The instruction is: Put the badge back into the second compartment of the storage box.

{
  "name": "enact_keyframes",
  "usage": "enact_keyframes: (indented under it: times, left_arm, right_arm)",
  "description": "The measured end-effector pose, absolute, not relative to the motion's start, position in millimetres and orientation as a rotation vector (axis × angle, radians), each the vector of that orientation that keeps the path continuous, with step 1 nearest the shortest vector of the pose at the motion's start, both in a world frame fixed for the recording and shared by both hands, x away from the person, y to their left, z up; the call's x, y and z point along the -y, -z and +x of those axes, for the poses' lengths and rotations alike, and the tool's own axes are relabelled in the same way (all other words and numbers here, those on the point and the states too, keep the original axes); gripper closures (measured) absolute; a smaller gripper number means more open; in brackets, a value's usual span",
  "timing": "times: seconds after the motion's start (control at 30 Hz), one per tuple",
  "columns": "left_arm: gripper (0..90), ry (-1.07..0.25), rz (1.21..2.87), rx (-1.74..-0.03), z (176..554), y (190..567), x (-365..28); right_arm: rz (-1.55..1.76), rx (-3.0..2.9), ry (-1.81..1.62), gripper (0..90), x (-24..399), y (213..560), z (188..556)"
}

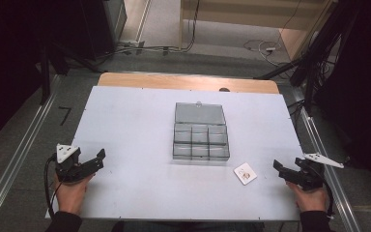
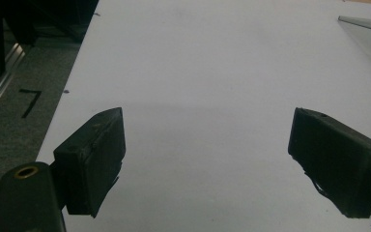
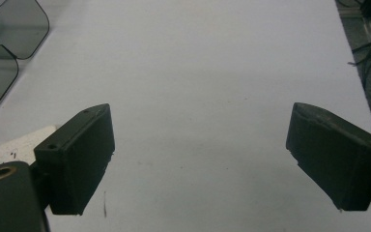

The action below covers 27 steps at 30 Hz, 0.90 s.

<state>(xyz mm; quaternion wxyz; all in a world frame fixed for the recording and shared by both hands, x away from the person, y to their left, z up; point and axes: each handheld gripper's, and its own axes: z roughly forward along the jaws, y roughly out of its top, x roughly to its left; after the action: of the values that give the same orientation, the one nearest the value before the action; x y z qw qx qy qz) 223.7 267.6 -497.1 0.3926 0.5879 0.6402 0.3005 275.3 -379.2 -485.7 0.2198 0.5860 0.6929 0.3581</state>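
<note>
A clear grey compartment box (image 1: 200,142) stands in the middle of the white table (image 1: 125,125), its lid (image 1: 199,114) folded open to the far side. The compartments look empty. A small white card (image 1: 245,174) lies near the box's front right corner. My left gripper (image 1: 98,160) rests open at the front left, held by a hand. Its jaws (image 2: 207,116) stand wide apart over bare table. My right gripper (image 1: 279,170) rests open at the front right, just right of the card. Nothing lies between its jaws (image 3: 201,110); the card's corner (image 3: 9,145) shows beside the left one.
A wooden strip (image 1: 188,82) runs along the table's far edge. Metal rails (image 1: 14,159) flank both sides, with dark stands and cables on the floor behind. The box lid's edge (image 2: 367,24) shows at the top right of the left gripper view, and the box's rounded corners (image 3: 9,24) at the top left of the right gripper view.
</note>
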Motion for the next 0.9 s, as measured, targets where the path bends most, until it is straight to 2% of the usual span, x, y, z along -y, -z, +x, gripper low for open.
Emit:
enact_keyframes:
  times: [0.9]
  left_arm:
    - [13.7, -0.764, 1.504, -1.617, 223.9, 497.9, -266.8]
  right_arm:
    - [1.568, -2.0, -1.022, 8.9, 359.2, 491.4, 275.0]
